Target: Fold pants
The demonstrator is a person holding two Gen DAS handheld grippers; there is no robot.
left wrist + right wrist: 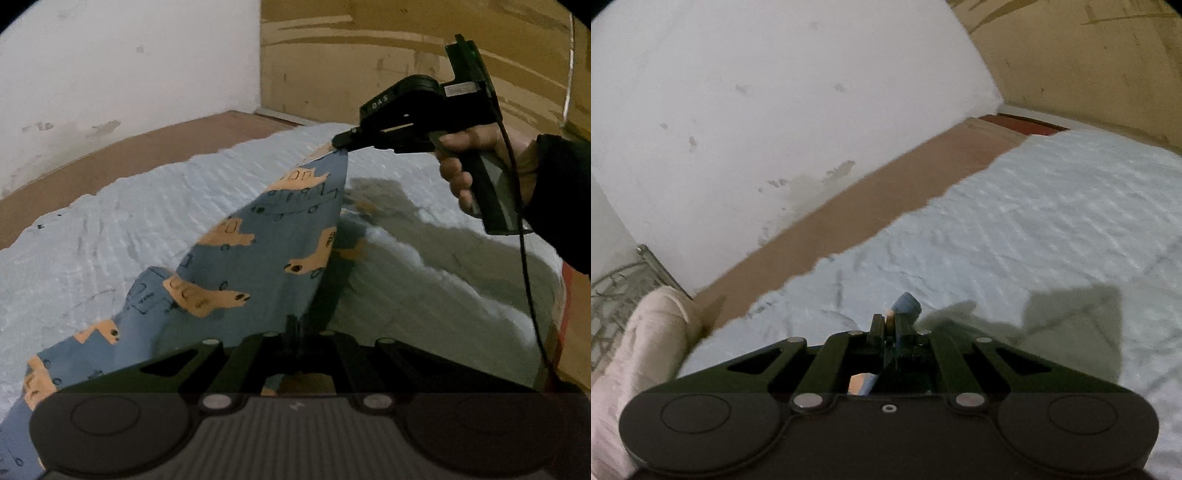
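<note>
The pants [258, 251] are blue with orange printed shapes and hang stretched in the air above the pale blue mattress [129, 206]. My left gripper [293, 326] is shut on their near edge, low in the left wrist view. The right gripper [341, 142], held by a hand [469, 162], is shut on their far corner and lifts it. In the right wrist view my right gripper [889, 325] pinches a small blue and orange tip of the pants [905, 304]; the cloth below is hidden.
A white wall [757, 110] and a brown strip of bed frame [849, 206] run along the mattress' [1034, 221] far side. Cardboard [369, 55] stands at the back. A pale pillow or bundle [646, 350] lies at the left beside a metal frame [620, 288].
</note>
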